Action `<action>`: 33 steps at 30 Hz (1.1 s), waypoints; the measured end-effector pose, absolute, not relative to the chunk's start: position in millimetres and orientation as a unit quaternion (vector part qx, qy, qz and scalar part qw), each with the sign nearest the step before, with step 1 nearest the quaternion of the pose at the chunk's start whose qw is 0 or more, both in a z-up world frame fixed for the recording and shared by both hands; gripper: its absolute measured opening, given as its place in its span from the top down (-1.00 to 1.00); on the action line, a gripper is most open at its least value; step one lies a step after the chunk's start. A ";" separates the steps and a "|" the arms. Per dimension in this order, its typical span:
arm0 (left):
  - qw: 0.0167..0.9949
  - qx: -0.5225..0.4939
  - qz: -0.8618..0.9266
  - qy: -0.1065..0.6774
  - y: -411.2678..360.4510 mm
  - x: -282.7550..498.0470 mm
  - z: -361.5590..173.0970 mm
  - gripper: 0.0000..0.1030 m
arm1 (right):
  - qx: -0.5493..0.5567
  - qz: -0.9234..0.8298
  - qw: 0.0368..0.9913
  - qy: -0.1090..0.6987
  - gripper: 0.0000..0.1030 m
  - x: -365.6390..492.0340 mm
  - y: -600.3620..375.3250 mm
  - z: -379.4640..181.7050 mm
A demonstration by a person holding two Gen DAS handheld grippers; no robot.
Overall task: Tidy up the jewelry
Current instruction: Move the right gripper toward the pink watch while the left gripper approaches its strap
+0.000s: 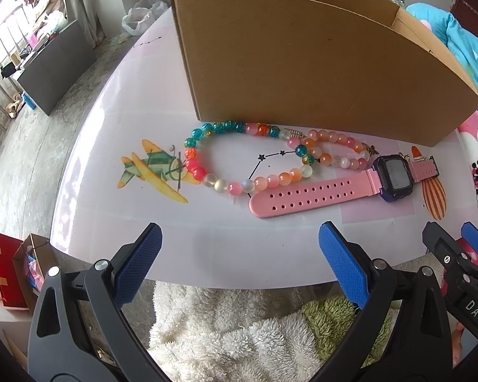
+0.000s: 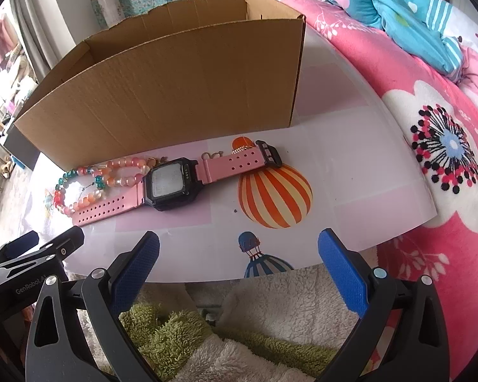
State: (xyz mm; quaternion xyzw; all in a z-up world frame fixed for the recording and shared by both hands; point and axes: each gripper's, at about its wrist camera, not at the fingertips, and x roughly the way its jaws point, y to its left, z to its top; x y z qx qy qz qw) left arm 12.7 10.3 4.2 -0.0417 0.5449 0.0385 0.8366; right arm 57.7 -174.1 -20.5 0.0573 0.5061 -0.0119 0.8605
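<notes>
A pink-strapped watch (image 1: 350, 187) with a dark square face lies on the white table, in front of an open cardboard box (image 1: 302, 63). A large multicoloured bead bracelet (image 1: 207, 175) and a smaller pink-orange bead bracelet (image 1: 337, 152) lie left of and behind the watch. My left gripper (image 1: 239, 238) is open and empty at the table's near edge. The right gripper (image 1: 452, 238) shows at the right edge. In the right wrist view the watch (image 2: 175, 184), the bracelets (image 2: 89, 184) and the box (image 2: 175, 95) lie ahead to the left; my right gripper (image 2: 239, 245) is open and empty.
The table (image 2: 350, 175) has printed balloons and an aeroplane. A pink flowered bedspread (image 2: 430, 127) with blue bedding borders it on the right. Fluffy white and green fabric (image 1: 239, 328) lies below the near edge. Bags (image 1: 9, 273) stand on the floor at left.
</notes>
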 end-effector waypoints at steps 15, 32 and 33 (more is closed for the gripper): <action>0.883 0.014 0.017 0.470 18.4 20.5 24.5 -0.86 | -0.022 -0.014 0.939 0.344 -0.89 45.9 -198.8 18.5; 0.899 0.010 -0.160 0.408 -9.5 9.1 28.4 -0.86 | -0.057 0.043 0.931 0.358 -0.89 41.5 -184.8 -0.8; 0.898 0.011 -0.166 0.408 -11.8 8.0 28.2 -0.86 | -0.059 0.044 0.931 0.357 -0.89 41.7 -185.1 -0.4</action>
